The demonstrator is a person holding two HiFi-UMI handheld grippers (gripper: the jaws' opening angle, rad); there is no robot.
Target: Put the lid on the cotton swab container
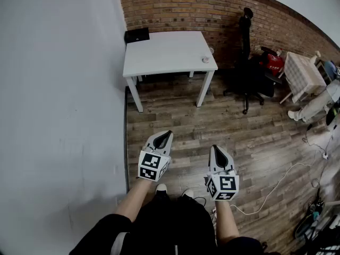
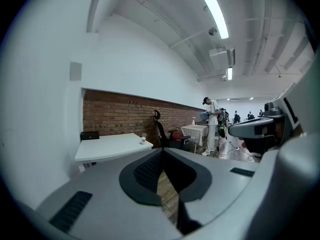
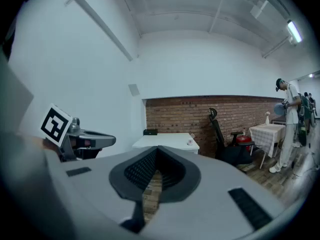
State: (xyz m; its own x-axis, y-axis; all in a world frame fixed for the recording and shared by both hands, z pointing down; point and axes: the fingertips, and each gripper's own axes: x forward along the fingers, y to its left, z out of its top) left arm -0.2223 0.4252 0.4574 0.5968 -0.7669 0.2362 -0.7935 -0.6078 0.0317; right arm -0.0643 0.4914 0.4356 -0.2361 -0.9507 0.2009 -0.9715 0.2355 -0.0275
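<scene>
Cotton swab container (image 1: 205, 59) sits as one small white pot on the worktop, near the edge at about 4 o'clock of the top. It is too small from here for me to tell whether it is capped.

Working down from the biggest things, I see one white wall (image 1: 53, 116) filling my 9 o'clock side. One brick wall (image 1: 212, 9) runs across 12 o'clock, and one wooden plank floor (image 1: 255, 142) lies under everything. One white worktop (image 1: 164, 52) stands at 12 o'clock from me, close to the brick wall.

One black office chair (image 1: 247, 73) stands at the worktop's 3 o'clock, with one red item (image 1: 274, 62) just beside it. One small table under a checked cloth (image 1: 303, 73) stands further out at 2 o'clock. In the right gripper view one person (image 3: 289, 126) stands at 3 o'clock, beside that checked table.

One black box (image 1: 137, 35) lies on the worktop's 11 o'clock corner, well apart from the container.

At 6 o'clock, over the floor and well apart from the worktop, I hold two tools side by side. The left gripper (image 1: 166, 137) has its jaws pressed together on nothing, and the right gripper (image 1: 217, 153) is likewise pressed together and empty. Both point toward 12 o'clock, and each carries one marker cube.
</scene>
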